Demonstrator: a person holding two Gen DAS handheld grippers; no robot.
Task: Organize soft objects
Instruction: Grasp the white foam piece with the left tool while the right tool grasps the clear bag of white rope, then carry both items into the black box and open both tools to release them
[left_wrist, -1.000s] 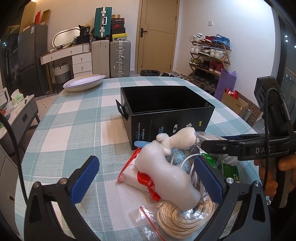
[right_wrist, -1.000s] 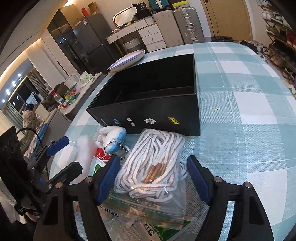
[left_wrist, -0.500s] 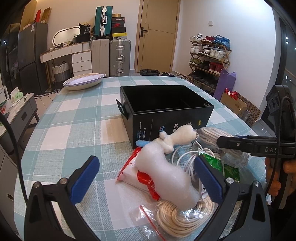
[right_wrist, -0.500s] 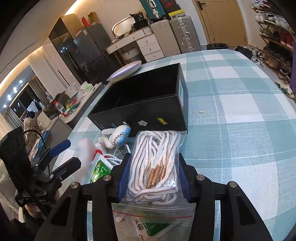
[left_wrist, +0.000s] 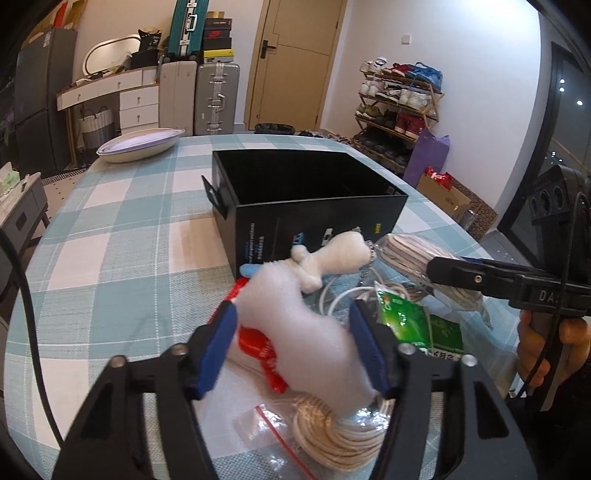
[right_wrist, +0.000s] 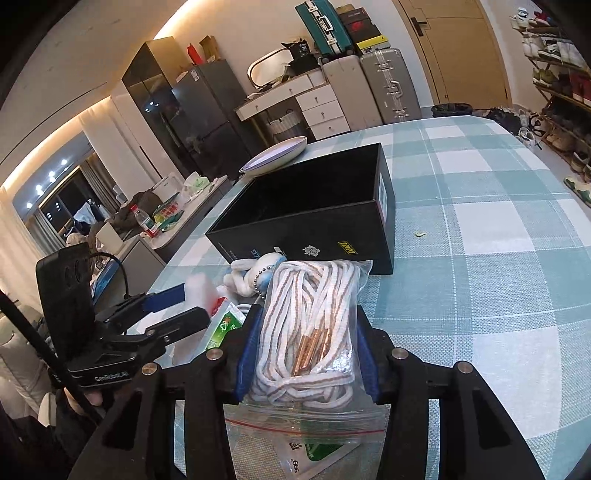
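From the left wrist, the left tool (left_wrist: 293, 341) has just closed on the white foam piece (left_wrist: 306, 332) near the desk's (left_wrist: 110, 236) front edge. From the right wrist, the right tool (right_wrist: 306, 352) grips the bagged rope (right_wrist: 310, 325), just before the black box (right_wrist: 314, 218).

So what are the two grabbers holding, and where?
The right gripper pinches the bag of white rope across its middle. The left gripper has just been closing on the white foam piece, squeezing its sides.
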